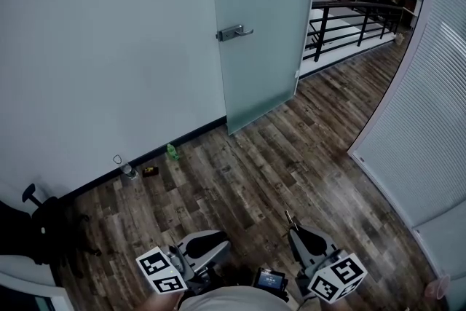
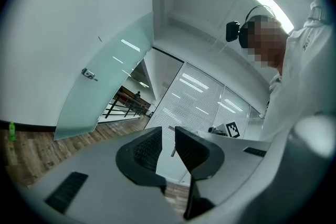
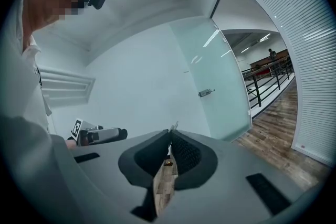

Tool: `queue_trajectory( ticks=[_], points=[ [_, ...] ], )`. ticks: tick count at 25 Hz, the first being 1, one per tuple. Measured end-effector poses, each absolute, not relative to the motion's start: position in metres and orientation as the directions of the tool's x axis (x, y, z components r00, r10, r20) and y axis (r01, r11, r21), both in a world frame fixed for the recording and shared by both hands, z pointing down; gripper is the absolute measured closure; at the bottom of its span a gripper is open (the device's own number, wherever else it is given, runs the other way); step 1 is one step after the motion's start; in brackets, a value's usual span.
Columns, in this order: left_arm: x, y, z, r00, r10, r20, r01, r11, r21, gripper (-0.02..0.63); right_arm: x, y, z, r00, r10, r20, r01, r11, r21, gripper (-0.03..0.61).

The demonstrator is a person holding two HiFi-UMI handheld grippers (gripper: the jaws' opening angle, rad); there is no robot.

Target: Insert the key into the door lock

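Note:
A frosted glass door (image 1: 266,25) stands ahead, its metal lever handle (image 1: 234,33) on its left side; the lock itself is too small to make out. The handle also shows in the left gripper view (image 2: 89,74) and the right gripper view (image 3: 206,93). My right gripper (image 1: 293,229) is low at the bottom right, far from the door, shut on a thin metal key (image 1: 290,218) whose tip sticks out past the jaws (image 3: 173,126). My left gripper (image 1: 220,242) is at the bottom left, its jaws apart with nothing held (image 2: 168,147).
A green bottle (image 1: 172,151), a glass (image 1: 127,170) and a small dark object (image 1: 150,171) lie on the wood floor by the white wall. A black chair (image 1: 44,229) stands at the left. A black railing (image 1: 349,22) runs beyond the door; a blind-covered glass wall (image 1: 415,120) curves along the right.

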State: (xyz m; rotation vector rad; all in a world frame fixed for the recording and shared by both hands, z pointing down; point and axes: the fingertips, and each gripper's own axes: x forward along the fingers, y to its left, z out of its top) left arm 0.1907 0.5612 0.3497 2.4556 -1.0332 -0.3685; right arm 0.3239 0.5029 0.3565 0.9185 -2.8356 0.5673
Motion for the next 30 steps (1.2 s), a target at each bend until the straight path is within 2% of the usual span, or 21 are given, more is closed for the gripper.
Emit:
queue_trajectory(
  ticks=[15, 30],
  points=[
    [0.151, 0.532, 0.365, 0.679, -0.732, -0.056, -0.606, -0.602, 0.520, 0.528, 0.282, 0.472, 0.367, -0.816, -0.530, 0.231, -0.579, 0.750, -0.319, 0.555],
    [0.034, 0.434, 0.354, 0.722, -0.687, -0.080, -0.563, -0.651, 0.509, 0.528, 0.157, 0.382, 0.352, -0.791, -0.566, 0.234, -0.612, 0.734, -0.294, 0.557]
  ],
)
